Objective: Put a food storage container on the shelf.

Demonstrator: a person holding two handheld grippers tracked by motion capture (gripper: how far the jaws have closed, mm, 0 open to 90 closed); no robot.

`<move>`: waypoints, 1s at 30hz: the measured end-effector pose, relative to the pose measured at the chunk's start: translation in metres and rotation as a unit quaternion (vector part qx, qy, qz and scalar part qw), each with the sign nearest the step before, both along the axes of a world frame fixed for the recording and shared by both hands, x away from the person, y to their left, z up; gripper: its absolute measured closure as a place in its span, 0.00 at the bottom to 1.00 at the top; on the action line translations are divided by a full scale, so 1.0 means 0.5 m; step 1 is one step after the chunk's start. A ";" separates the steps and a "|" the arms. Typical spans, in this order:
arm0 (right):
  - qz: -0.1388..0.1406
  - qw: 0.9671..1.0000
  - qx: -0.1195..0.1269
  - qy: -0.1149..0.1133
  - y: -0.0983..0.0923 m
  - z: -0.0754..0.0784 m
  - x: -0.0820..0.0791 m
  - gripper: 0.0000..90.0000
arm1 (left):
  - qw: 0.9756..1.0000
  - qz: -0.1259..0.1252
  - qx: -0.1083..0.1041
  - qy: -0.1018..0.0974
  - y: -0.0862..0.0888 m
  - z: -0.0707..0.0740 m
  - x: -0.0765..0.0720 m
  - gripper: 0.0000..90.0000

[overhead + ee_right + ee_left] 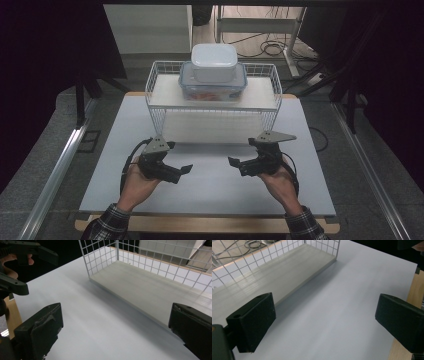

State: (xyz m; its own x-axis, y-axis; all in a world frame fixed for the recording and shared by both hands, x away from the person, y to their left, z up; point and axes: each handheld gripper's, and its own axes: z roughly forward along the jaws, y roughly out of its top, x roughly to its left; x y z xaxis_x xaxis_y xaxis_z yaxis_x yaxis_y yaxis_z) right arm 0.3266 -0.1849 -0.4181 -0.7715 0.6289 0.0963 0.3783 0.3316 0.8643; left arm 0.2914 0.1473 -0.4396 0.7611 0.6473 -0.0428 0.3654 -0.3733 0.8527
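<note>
Matte white counter, smooth. White wire-grid rack with pale flat shelf board carries 2 stacked rounded plastic containers at the far end. Left gripper and right gripper: jaws spread wide, holding nothing, above the counter.

In front of me the white counter has a wooden edge showing at its near side. Beyond it, cables lie looped on the floor beside a white frame, and a white cabinet stands to the left of them. A power strip lies on the floor off the counter's far right corner. Metal rails run along the grey floor on both sides.
</note>
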 end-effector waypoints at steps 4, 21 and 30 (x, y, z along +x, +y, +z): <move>-0.003 1.000 -0.004 0.003 -0.012 -0.015 -0.013 0.00 | 1.000 0.004 -0.003 0.003 0.005 -0.014 -0.009 0.03; -0.022 0.999 -0.016 0.019 -0.050 -0.080 -0.047 0.00 | 0.999 0.030 -0.004 0.026 0.030 -0.098 -0.041 0.03; -0.025 0.999 -0.024 0.025 -0.061 -0.109 -0.062 0.00 | 0.999 0.042 0.003 0.031 0.040 -0.127 -0.054 0.03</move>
